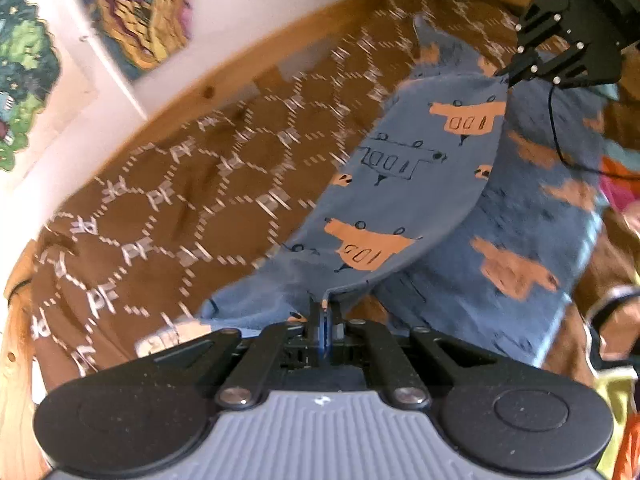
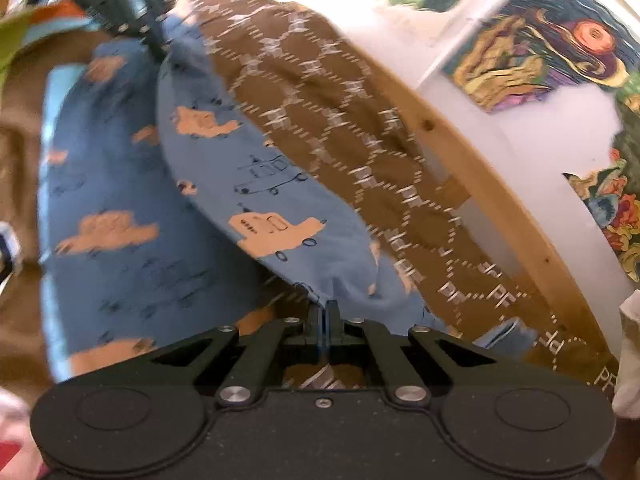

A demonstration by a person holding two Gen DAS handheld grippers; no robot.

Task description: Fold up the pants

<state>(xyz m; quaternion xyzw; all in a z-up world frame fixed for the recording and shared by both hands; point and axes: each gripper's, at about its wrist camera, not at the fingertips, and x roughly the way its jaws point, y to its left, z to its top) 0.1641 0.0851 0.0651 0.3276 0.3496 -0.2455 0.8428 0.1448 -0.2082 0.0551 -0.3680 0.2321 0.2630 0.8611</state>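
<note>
On our left, posters hang on a white wall above a wooden bed frame, and a brown patterned blanket covers the bed. Our left gripper is clamped tight on an edge of the blue pants, printed with orange vehicles, which lift off the blanket as a taut fold above the layer still lying flat. Farther right, our right gripper pinches the other end of that fold.

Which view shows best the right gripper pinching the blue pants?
The left wrist view: the right gripper appears whole from outside, shut on the pants. The right wrist view shows only its own closed jaws, fabric between them.
</note>
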